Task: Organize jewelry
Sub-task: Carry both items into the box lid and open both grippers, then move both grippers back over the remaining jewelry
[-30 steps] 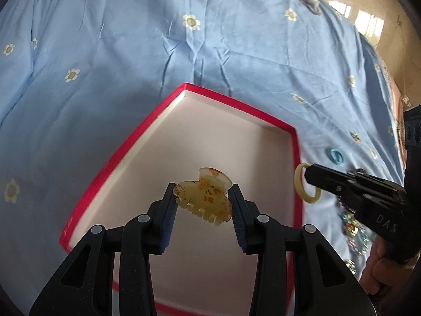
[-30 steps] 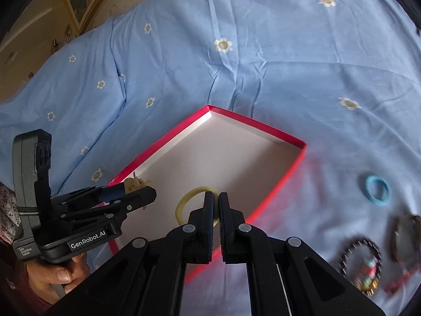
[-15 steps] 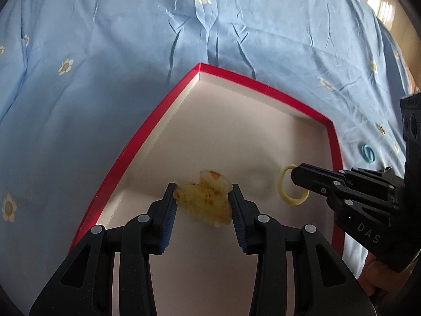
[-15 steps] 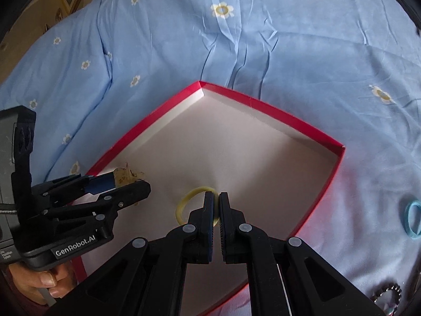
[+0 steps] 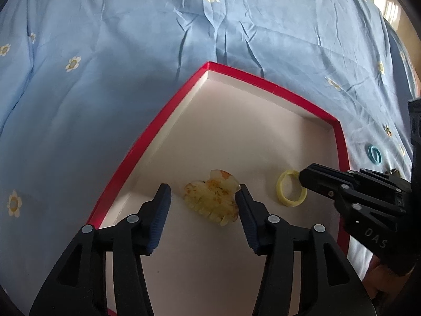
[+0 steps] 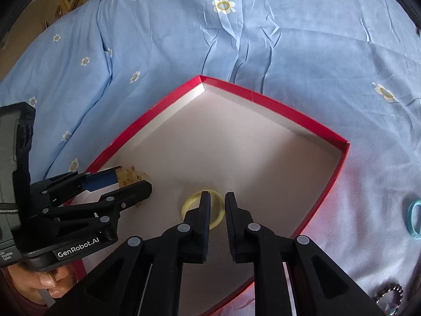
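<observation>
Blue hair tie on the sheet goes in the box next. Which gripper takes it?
Right, probably. The blue hair tie lies on the right gripper's side of the red box; the left gripper is farther off.

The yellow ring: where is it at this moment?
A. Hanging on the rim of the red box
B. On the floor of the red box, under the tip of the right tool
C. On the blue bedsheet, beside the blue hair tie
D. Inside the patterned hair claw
B: the yellow ring lies flat on the pale floor of the red box, at the tips of the right tool.
</observation>
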Demonstrator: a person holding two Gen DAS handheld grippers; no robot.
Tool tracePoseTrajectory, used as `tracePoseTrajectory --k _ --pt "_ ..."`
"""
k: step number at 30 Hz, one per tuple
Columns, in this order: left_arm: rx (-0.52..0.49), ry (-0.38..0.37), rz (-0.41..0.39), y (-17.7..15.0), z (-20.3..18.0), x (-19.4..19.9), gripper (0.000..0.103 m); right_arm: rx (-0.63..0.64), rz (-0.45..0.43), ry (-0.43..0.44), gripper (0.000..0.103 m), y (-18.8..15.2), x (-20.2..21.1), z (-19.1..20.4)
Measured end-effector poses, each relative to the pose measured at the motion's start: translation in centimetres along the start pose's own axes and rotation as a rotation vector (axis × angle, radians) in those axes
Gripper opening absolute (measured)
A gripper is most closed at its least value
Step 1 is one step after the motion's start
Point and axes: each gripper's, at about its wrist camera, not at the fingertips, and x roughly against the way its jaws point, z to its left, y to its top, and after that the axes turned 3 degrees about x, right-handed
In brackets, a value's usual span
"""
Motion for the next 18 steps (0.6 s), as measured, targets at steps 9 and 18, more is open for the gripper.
tracePoseTrajectory --k 9,18 --pt "0.060 -0.035 -0.072 -1.1 0.2 3.5 0.061 -0.049 -0.069 0.002 0.036 -1.3 4.3 -0.7" --pt "0.067 -0.115 -0.075 -3.1 -2.3 6.0 0.062 -0.137 -0.136 -0.038 0.041 -5.2 10.1 -3.1"
